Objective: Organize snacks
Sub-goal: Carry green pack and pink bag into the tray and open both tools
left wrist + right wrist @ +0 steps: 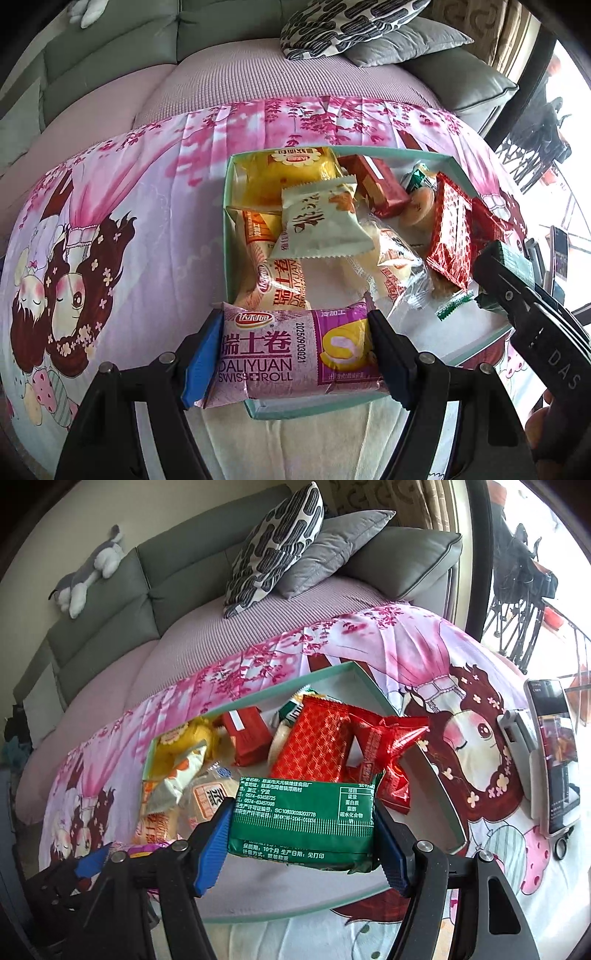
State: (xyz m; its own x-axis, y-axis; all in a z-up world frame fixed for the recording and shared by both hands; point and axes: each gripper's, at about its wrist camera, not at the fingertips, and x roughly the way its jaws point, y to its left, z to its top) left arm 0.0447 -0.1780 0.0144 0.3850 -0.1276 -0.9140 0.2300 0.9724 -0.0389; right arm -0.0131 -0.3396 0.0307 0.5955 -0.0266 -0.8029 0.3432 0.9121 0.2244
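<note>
A shallow pale-green box (226,206) sits on a pink cartoon sheet and holds several wrapped snacks. My left gripper (295,354) is shut on a purple Swiss roll packet (295,350), held over the box's near-left corner. My right gripper (301,829) is shut on a green snack packet (301,819), held over the box's near part (439,775). In the box lie a cream packet (317,221), yellow and orange cake packets (284,173), a red bar (376,184) and red-patterned packets (314,746). The right gripper shows at the right edge of the left wrist view (524,291).
A grey-green sofa (110,602) with a patterned cushion (273,546) and a grey cushion (332,550) stands behind. A plush toy (88,572) lies on the sofa back. A phone on a stand (554,753) stands on the sheet right of the box.
</note>
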